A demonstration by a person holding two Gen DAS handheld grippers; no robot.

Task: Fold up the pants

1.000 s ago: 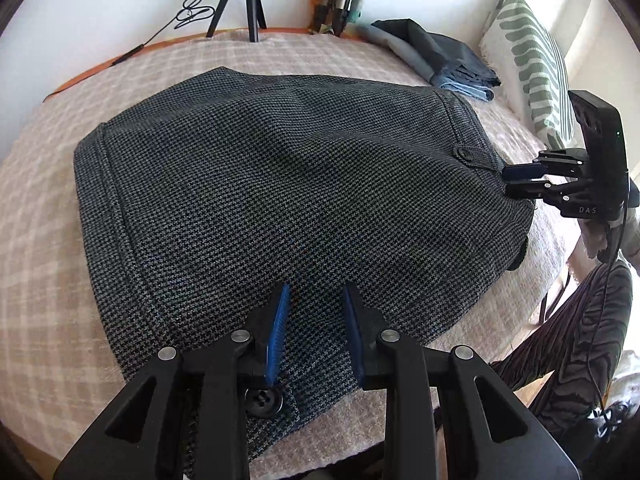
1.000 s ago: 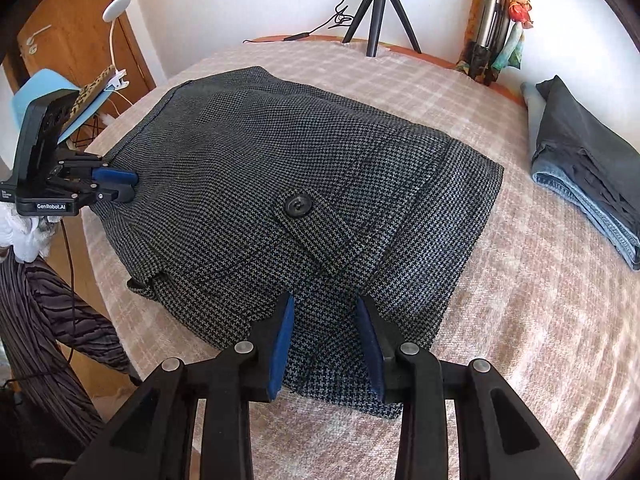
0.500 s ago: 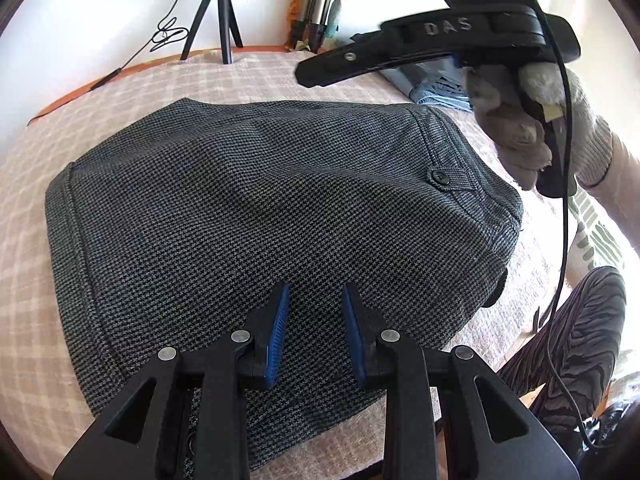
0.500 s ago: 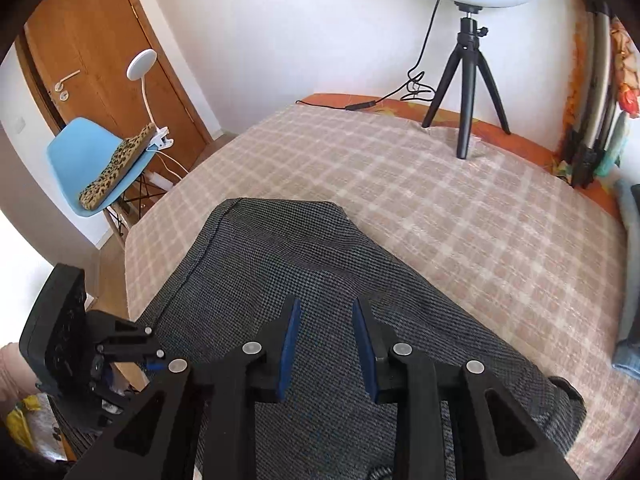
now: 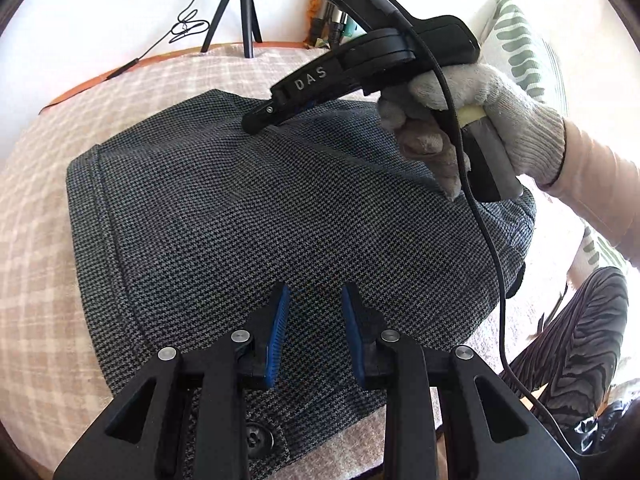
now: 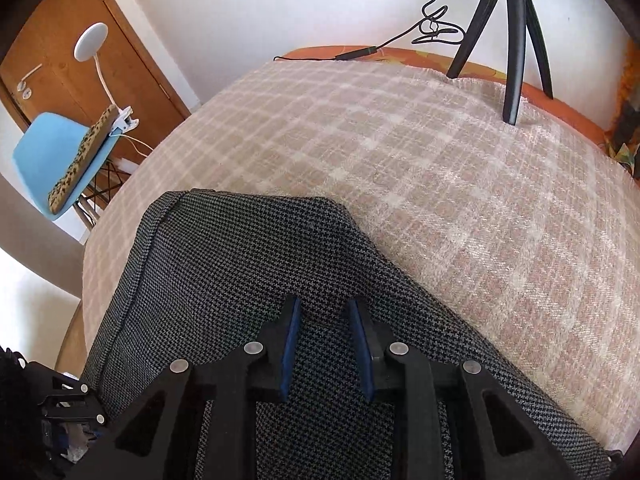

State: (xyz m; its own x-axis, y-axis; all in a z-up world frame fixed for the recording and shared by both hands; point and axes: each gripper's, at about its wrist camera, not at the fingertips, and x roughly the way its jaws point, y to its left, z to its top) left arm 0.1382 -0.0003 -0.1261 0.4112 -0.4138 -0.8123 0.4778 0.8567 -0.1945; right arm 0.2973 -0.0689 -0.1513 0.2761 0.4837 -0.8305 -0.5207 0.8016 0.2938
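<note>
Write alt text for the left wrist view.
Folded grey houndstooth pants lie on a plaid bedspread, with the open left gripper low over their near edge. A gloved hand holds the right gripper over the far edge; a tripod stands behind.

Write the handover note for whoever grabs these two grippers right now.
Left gripper: open, empty, over the near edge of the pants.
Right gripper: open, empty, out over the far part of the pants, tips close to the cloth.
Pants: houndstooth, lying as a compact folded bundle on the checked bedspread; a button shows at the near edge.
Done: the pants are already folded up.
Left: probably press it flat or make one last fold, then set it aside.
</note>
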